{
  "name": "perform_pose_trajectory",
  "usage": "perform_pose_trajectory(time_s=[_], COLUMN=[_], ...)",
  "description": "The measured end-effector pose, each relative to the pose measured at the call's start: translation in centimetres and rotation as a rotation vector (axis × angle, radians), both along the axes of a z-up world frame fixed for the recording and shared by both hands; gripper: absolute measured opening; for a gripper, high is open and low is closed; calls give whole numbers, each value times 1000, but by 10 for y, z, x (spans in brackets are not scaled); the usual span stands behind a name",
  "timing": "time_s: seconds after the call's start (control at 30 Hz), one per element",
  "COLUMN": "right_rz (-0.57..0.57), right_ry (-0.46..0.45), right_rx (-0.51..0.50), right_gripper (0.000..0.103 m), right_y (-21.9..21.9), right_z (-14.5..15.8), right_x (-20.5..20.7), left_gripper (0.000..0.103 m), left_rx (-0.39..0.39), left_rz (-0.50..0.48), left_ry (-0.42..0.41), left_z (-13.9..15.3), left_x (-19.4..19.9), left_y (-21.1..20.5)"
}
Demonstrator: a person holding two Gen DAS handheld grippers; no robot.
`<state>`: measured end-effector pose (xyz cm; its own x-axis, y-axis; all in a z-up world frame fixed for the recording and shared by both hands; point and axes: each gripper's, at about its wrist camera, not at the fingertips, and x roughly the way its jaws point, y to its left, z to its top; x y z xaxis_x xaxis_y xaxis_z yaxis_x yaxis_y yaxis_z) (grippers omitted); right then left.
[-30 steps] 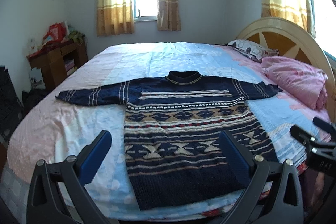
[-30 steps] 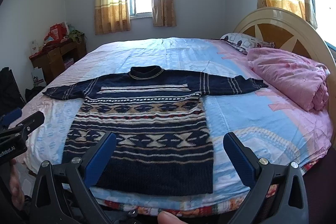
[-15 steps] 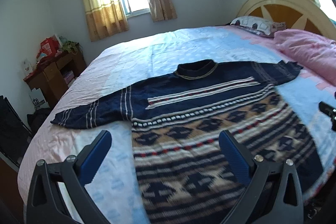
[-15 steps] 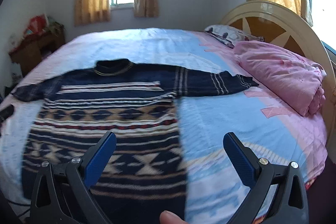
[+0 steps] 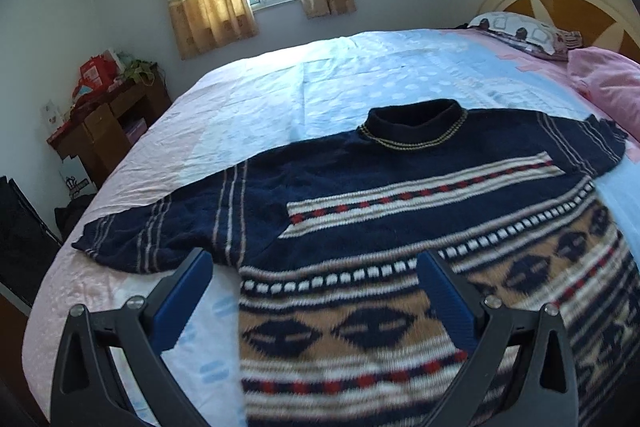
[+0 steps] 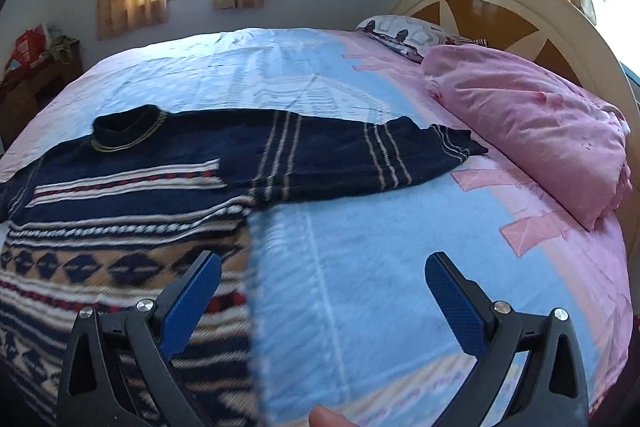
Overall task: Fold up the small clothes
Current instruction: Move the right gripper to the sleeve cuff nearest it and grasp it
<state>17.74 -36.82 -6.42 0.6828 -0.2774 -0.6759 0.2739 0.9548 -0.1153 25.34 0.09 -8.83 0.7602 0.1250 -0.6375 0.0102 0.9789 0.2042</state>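
Both the left claw [image 5: 312,281] and right claw [image 6: 322,285] gape empty above the unlabelled sweater [image 5: 400,195].

One sweater [image 5: 400,195], two tongs [image 5: 316,291] [image 6: 324,287] (both agape), one pillow [image 6: 404,33], one pink quilt [image 6: 528,123].

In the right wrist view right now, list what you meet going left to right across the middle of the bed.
Sweater collar → striped sleeve → pink quilt
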Motion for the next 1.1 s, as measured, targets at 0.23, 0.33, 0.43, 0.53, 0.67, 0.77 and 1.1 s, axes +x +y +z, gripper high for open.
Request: perform_pose_trajectory(time_s=[0.23, 0.33, 0.43, 0.53, 0.67, 0.77, 1.1], right_rz=[-72, -136, -189, -235, -320, -404, -530], right_ry=[6, 5, 18, 35, 20, -9, -5], right_rx=[33, 60, 100, 151, 225, 277, 312], right_gripper=[101, 99, 88, 77, 60, 49, 48], right_y=[-58, -92, -126, -158, -213, -255, -331], right_z=[-7, -11, -16, -24, -32, -34, -48], right_x=[33, 46, 60, 72, 91, 102, 148], left_gripper=[103, 103, 103, 103, 103, 103, 103], left_rx=[32, 41, 58, 55, 50, 48, 39], left_rz=[53, 90, 125, 160, 191, 214, 255], left_ry=[-19, -22, -14, 7, 32, 57, 117], left_z=[-17, -24, -32, -40, -50, -57, -71], left_x=[39, 55, 70, 83, 92, 97, 105], left_y=[-2, 4, 9, 15, 21, 26, 25])
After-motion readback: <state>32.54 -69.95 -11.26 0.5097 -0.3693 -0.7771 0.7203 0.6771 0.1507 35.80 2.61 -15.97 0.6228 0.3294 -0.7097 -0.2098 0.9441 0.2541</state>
